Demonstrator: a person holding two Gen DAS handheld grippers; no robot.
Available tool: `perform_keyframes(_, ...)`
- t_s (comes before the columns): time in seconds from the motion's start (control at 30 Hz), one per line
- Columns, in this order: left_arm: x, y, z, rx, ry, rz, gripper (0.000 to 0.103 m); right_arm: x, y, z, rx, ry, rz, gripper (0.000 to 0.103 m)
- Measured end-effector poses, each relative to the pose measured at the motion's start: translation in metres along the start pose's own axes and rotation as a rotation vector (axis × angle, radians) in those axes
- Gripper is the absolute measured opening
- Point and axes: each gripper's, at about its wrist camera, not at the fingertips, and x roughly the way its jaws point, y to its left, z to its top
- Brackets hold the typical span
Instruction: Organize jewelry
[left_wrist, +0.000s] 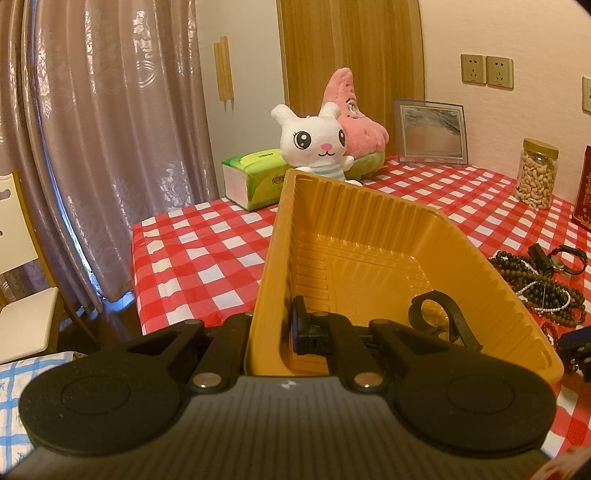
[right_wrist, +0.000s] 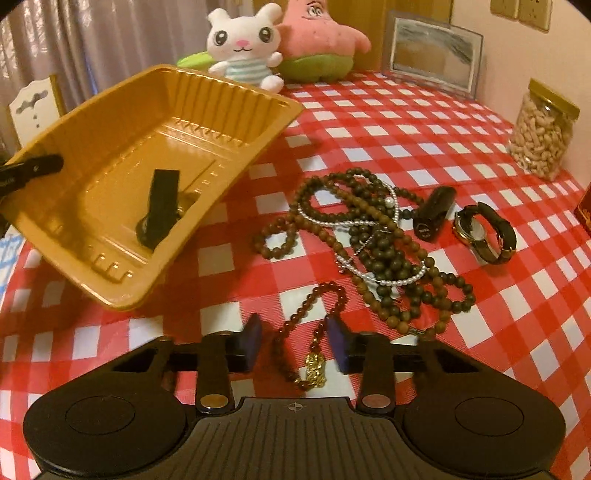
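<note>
Left claw (left_wrist: 271, 332) is clamped on the tilted yellow tray's (right_wrist: 207, 88) wall, while the right claw (right_wrist: 294, 341), partly open and empty, straddles the dark-red bead bracelet (right_wrist: 317, 299) with gold pendant (right_wrist: 314, 371): light, floppy, slippery, so I'd pinch the strand near that pendant.

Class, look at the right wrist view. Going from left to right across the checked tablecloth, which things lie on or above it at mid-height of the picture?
Orange plastic tray holding a black strap → tangled pile of dark wooden and white pearl bead strings → small black cylindrical case → wristwatch with dark band → clear jar of nuts.
</note>
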Motion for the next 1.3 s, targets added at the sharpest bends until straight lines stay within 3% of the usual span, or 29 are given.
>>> perform_keyframes(0.07,0.000,0.000,0.000,0.001,-0.001,0.000,0.005,-0.001,0.000,0.000,0.003,0.004,-0.001,0.010)
perform_keyframes(0.17,0.000,0.000,0.000,0.001,0.000,0.000,0.005,-0.001,-0.002,0.001,0.008,0.012,-0.007,0.004)
perform_keyframes(0.43,0.000,0.001,-0.001,0.000,0.000,-0.001,0.005,-0.018,-0.016,0.009,0.112,-0.015,0.040,0.004)
perform_keyframes(0.73,0.000,0.001,-0.001,0.001,-0.001,-0.002,0.005,-0.066,-0.006,0.052,0.123,-0.187,0.132,0.004)
perform_keyframes(0.9,0.000,0.001,-0.001,0.001,-0.001,-0.003,0.004,-0.079,0.014,0.077,0.113,-0.256,0.242,0.004)
perform_keyframes(1.1,0.000,0.001,-0.001,0.001,-0.001,-0.003,0.004,-0.060,0.035,0.084,0.113,-0.212,0.348,0.005)
perform_keyframes(1.23,-0.001,0.000,0.000,0.002,-0.001,-0.005,0.004,-0.048,0.044,0.081,0.116,-0.162,0.370,0.006)
perform_keyframes(1.3,-0.002,0.000,0.000,0.002,-0.002,-0.006,0.004,-0.052,0.046,0.078,0.101,-0.173,0.372,0.016)
